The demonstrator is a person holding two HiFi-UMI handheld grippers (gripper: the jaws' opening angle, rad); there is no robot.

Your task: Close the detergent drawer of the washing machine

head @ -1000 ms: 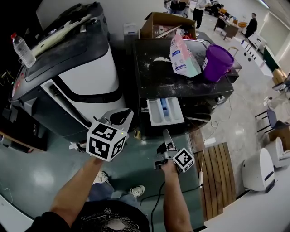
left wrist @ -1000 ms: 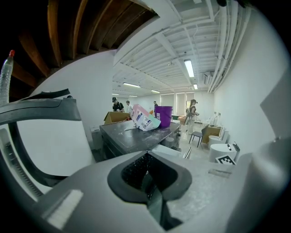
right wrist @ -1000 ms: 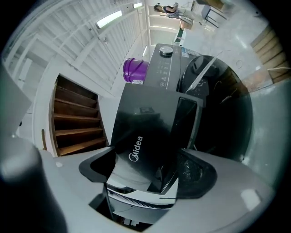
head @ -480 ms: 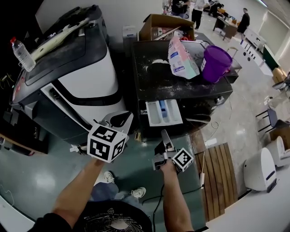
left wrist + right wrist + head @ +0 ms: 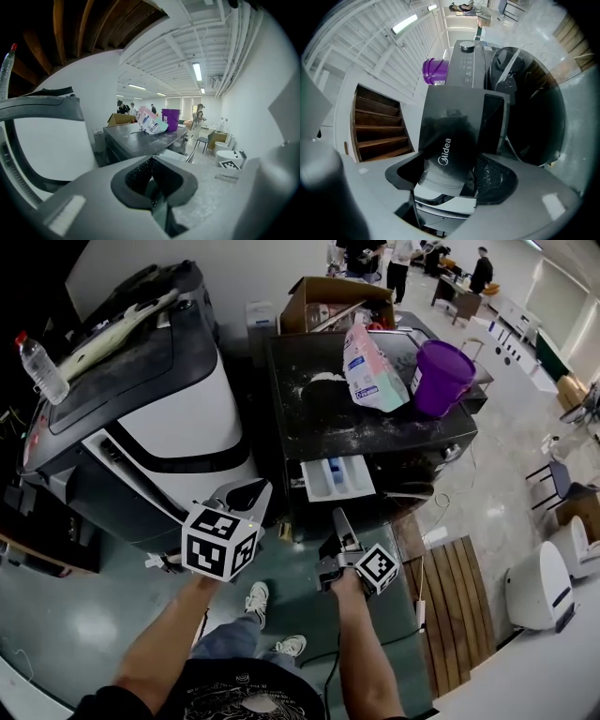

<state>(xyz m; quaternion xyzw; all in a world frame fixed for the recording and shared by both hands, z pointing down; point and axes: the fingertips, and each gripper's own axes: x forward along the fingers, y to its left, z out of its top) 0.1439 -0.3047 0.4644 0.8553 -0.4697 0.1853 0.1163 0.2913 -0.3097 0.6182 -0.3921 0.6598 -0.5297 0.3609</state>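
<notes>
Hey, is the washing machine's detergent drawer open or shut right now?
Open. The drawer juts out of the washer's front, and the head view looks down into its white and blue compartments.

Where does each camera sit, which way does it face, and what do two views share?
Head view: on the person's head, looking steeply down at the washing machine and its open drawer; both forearms, the left gripper and right gripper show.
Left gripper view: on the left gripper, looking across the washing machine's top; own jaws show, together.
Right gripper view: on the right gripper, rolled sideways, facing the washing machine's front; own jaws, just closing, grip the drawer.
Shared: the purple bucket, in all three.
</notes>
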